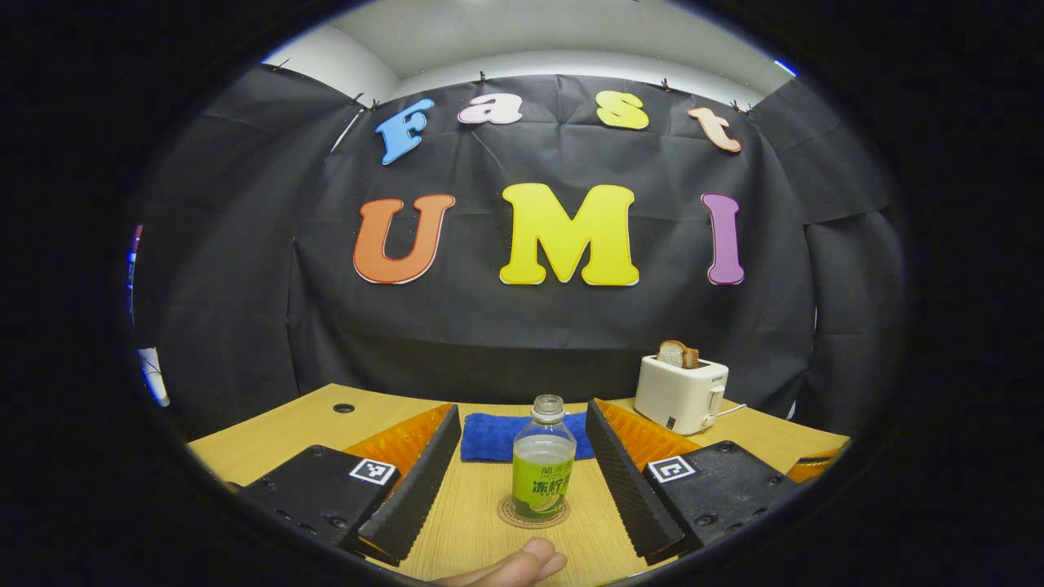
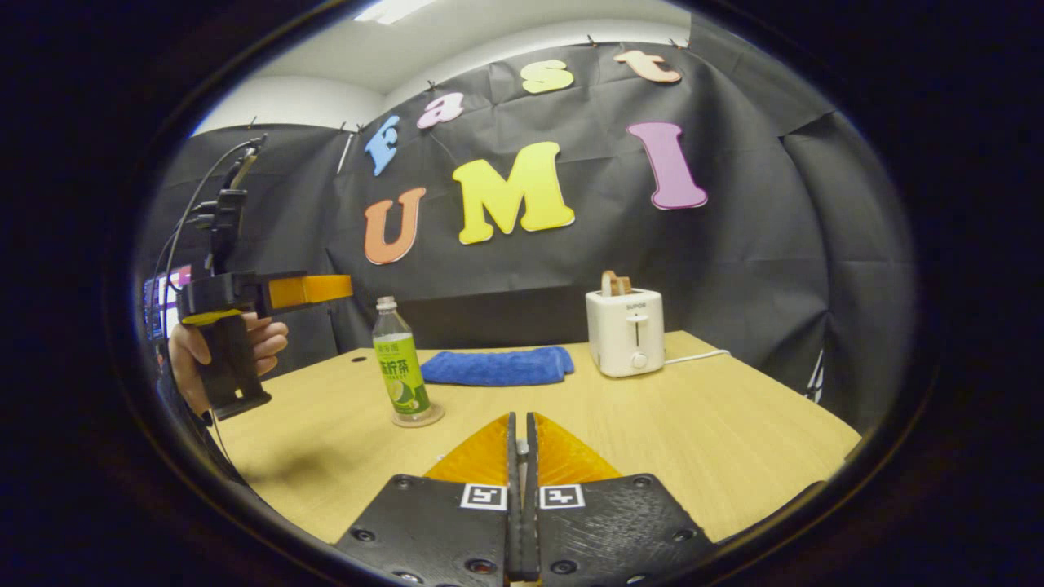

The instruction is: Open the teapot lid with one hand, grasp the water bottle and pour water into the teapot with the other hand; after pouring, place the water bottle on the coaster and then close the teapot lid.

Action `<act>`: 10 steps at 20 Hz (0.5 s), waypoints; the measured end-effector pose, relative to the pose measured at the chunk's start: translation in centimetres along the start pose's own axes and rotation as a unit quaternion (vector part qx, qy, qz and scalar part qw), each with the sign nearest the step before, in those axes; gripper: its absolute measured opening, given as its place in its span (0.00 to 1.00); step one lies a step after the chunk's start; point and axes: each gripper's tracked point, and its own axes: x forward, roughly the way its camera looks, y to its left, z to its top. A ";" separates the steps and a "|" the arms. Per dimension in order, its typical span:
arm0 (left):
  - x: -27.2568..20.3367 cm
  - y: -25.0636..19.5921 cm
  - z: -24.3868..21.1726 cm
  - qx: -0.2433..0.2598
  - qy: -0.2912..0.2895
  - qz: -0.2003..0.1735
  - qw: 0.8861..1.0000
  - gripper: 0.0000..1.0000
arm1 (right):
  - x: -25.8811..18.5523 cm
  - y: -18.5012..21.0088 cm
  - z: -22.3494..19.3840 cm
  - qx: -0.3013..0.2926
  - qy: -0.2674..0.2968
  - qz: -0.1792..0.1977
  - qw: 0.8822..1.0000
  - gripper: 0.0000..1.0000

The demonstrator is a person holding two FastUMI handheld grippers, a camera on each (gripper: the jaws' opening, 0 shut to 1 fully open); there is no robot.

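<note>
Left gripper (image 1: 522, 481) spread (untouching) around water bottle (image 1: 543, 465) on coaster (image 1: 533, 514).

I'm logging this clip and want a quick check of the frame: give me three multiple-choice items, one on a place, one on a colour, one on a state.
1. Where does the water bottle stand?
A. On the blue cloth
B. On the coaster
C. On top of the toaster

2. What colour is the folded cloth on the table?
A. Blue
B. Red
C. White

3. How do the jaws of the right gripper stand?
A. Wide open
B. Clamped on the bottle
C. Closed together, holding nothing

Key: 1 B, the left gripper view shows the bottle upright on the round coaster, in front of the cloth. 2 A, both views show it blue. 3 C, in the right gripper view the fingers meet with nothing between them, while the left gripper is open around the line of the bottle.
</note>
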 end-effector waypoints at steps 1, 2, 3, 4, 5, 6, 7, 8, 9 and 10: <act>-0.9 0.5 0.4 0.000 -0.007 0.008 1.000 0.96 | 0.3 0.4 -0.2 0.000 0.004 0.005 1.000 0.00; -1.7 1.0 0.6 0.001 -0.009 0.017 1.000 0.97 | 0.7 0.8 -0.4 0.003 0.009 0.010 1.000 0.00; -2.4 1.1 0.5 0.003 -0.006 0.018 1.000 0.96 | 1.1 1.1 -0.8 0.006 0.015 0.013 1.000 0.00; -3.1 1.0 0.4 0.004 -0.003 0.017 1.000 0.96 | 1.5 1.4 -1.0 0.009 0.020 0.017 1.000 0.00; -3.8 1.1 0.5 0.004 -0.005 0.019 1.000 0.96 | 1.7 1.8 -1.2 0.010 0.024 0.020 0.999 0.00; -4.5 1.4 0.9 0.003 -0.010 0.021 1.000 0.96 | 2.1 2.0 -1.4 0.008 0.027 0.021 0.999 0.00; -5.0 1.6 0.9 0.001 -0.013 0.021 1.000 0.96 | 2.2 2.2 -1.6 0.006 0.030 0.021 0.999 0.00; -5.4 1.4 0.8 -0.002 -0.014 0.018 1.000 0.96 | 2.6 2.2 -1.7 0.004 0.031 0.021 0.999 0.00; -5.7 1.3 0.5 -0.003 -0.011 0.014 1.000 0.96 | 2.9 2.2 -1.8 0.002 0.033 0.021 0.999 0.00; -5.9 1.4 0.2 -0.004 -0.009 0.010 1.000 0.96 | 3.2 2.1 -1.9 0.003 0.036 0.019 0.999 0.00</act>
